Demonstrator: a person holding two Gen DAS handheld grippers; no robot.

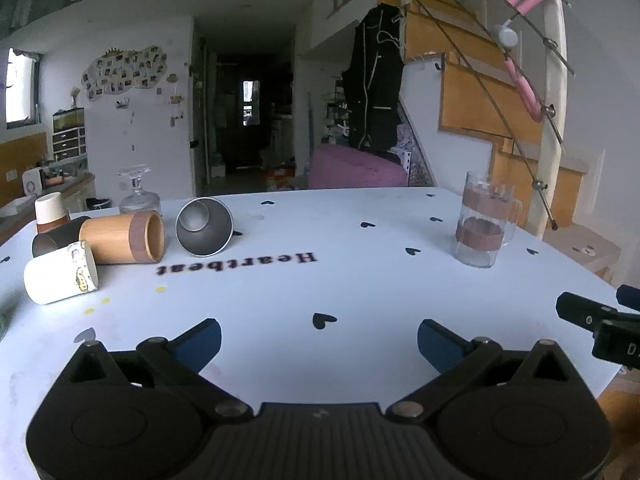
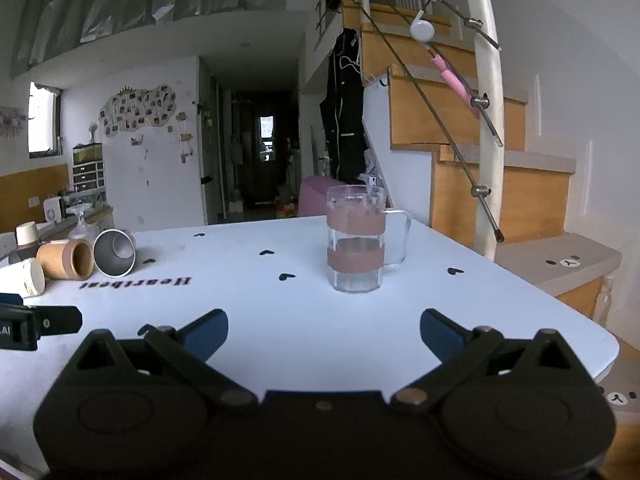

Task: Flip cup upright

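Several cups lie on their sides at the table's far left: a steel cup (image 1: 204, 227), a bamboo cup (image 1: 124, 237), a white printed cup (image 1: 60, 273) and a dark cup (image 1: 56, 237). They also show in the right wrist view: the steel cup (image 2: 115, 252), the bamboo cup (image 2: 66, 259) and the white cup (image 2: 24, 278). A glass mug (image 1: 482, 219) with brown bands stands upright at the right; it also shows in the right wrist view (image 2: 357, 239). My left gripper (image 1: 319, 338) is open and empty above the near table. My right gripper (image 2: 324, 332) is open and empty, short of the mug.
The white table (image 1: 320, 280) carries black hearts and the word "Heartbeat". A stemmed glass (image 1: 138, 192) stands inverted and a white-brown cup (image 1: 49, 210) stands upside down behind the lying cups. A staircase with a white post (image 2: 490, 120) rises beyond the table's right edge.
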